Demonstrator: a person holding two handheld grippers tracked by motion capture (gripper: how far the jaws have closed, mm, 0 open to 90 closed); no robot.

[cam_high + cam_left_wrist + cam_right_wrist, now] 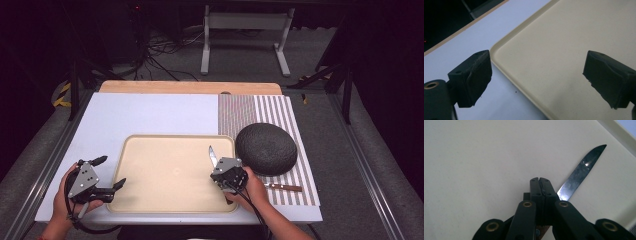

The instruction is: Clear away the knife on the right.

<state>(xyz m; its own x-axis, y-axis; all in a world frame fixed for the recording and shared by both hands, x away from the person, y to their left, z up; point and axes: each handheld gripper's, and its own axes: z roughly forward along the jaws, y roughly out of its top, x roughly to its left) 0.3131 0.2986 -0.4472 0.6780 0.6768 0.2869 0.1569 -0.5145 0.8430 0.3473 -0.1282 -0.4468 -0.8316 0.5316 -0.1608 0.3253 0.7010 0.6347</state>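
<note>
Over the tray (150,200), right gripper (540,180) jaws clamp a knife (580,173); left gripper (536,77) jaws gape empty.

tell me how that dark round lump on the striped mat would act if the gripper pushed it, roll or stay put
The dark round lump looks like a low dome with a broad base on the striped mat, so it would probably slide or stay put rather than roll. Its rough, matte surface suggests it would not be slippery. It looks bulky, so likely heavy, though weight can't be judged.

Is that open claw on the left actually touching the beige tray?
Cannot tell. In the left gripper view the fingers stand wide open astride the tray's edge, one over the white table, one over the tray; no contact or gap shows plainly.
</note>
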